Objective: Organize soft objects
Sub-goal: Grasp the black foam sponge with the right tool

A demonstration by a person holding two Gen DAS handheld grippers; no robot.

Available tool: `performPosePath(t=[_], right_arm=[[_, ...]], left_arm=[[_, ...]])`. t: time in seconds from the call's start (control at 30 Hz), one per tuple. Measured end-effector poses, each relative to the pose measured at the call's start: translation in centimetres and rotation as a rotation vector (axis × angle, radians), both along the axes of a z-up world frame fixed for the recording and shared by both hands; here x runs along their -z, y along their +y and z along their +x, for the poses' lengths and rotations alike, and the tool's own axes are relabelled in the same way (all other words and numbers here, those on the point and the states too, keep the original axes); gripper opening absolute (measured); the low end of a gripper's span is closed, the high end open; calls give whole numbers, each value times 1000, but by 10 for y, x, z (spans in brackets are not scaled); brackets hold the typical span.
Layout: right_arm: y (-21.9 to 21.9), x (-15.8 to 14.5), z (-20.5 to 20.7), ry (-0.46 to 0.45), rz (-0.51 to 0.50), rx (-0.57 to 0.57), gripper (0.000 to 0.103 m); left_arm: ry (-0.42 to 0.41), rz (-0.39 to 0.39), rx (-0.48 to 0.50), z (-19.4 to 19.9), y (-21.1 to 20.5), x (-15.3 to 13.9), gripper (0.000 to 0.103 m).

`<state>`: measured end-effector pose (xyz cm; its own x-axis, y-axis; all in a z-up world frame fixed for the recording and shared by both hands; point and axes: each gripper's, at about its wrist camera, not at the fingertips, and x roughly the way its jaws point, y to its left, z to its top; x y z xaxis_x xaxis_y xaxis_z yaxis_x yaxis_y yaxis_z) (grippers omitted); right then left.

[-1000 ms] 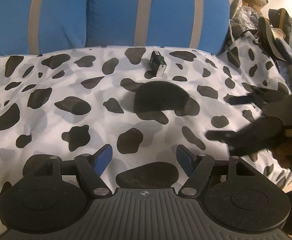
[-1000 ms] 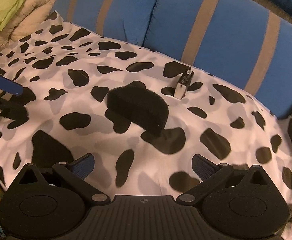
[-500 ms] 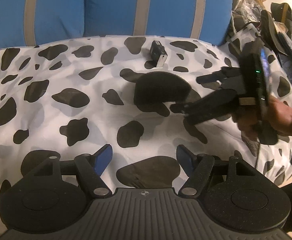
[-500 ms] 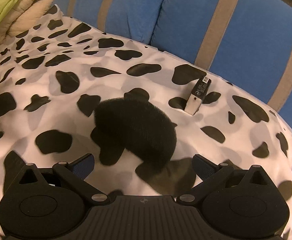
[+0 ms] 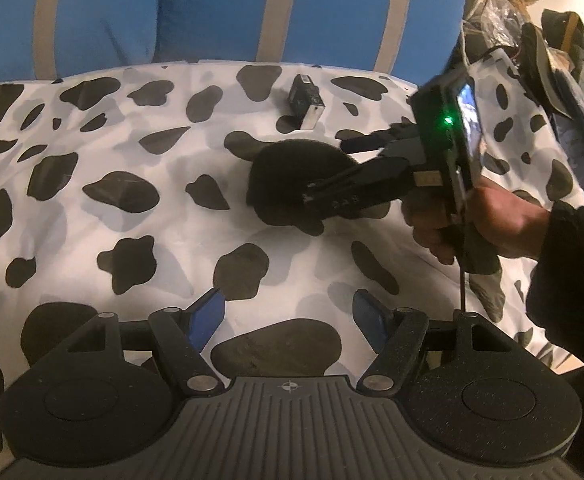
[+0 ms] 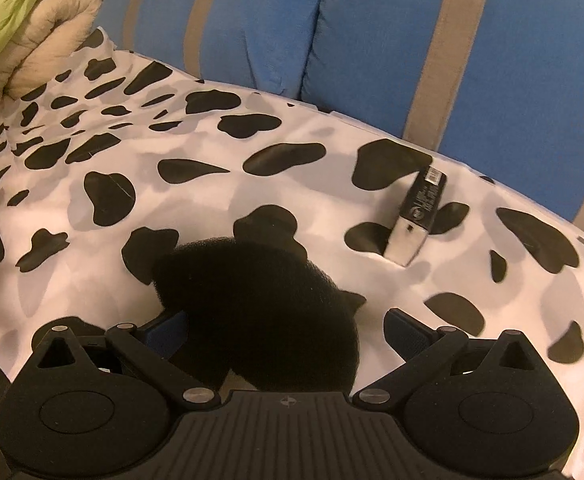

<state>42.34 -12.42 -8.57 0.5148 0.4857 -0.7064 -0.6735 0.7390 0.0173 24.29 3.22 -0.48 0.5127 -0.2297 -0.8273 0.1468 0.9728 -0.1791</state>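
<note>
A black foam sponge point(image 5: 288, 178) lies on the cow-print sheet point(image 5: 140, 240). In the right wrist view the sponge point(image 6: 260, 312) fills the space between my right gripper's point(image 6: 288, 328) open fingers, with the jaws around it and still spread wide. In the left wrist view the right gripper point(image 5: 331, 172) reaches in from the right, fingers on either side of the sponge. My left gripper point(image 5: 290, 312) is open and empty, low over the sheet nearer the front.
A small black and silver box point(image 5: 305, 106) lies on the sheet behind the sponge, also in the right wrist view point(image 6: 413, 220). Blue striped cushions point(image 5: 212, 12) line the back. A beige quilt and green cloth point(image 6: 16, 28) sit far left. A teddy and clutter point(image 5: 531, 12) are at the right.
My right gripper has moved forward to the sponge, so its open fingers now straddle it. The left gripper has stayed where it was, open.
</note>
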Motion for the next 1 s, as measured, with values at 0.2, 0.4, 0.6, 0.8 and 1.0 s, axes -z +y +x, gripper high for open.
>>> performPosePath(t=[0.2,0.4,0.6,0.8,1.0], right_arm=[[4,-5,1,61,4,-19,78],[4,-18,-11,32,-26,-15,75],[-10,-44,-28,-59,-61,25,74],[-27,-61,-59,-149,-151,59,74],[-56,-78,-92,-198,-192,136,74]], left_arm=[[0,-12,5,3,-5,-2,70],[-3,-8,11,5,-10,-1,70],[-11,-14,9,9,-14,-1,70],[-22,-26,1,10,-18,-1,70],[-20,-4,-7,9,-20,4,70]])
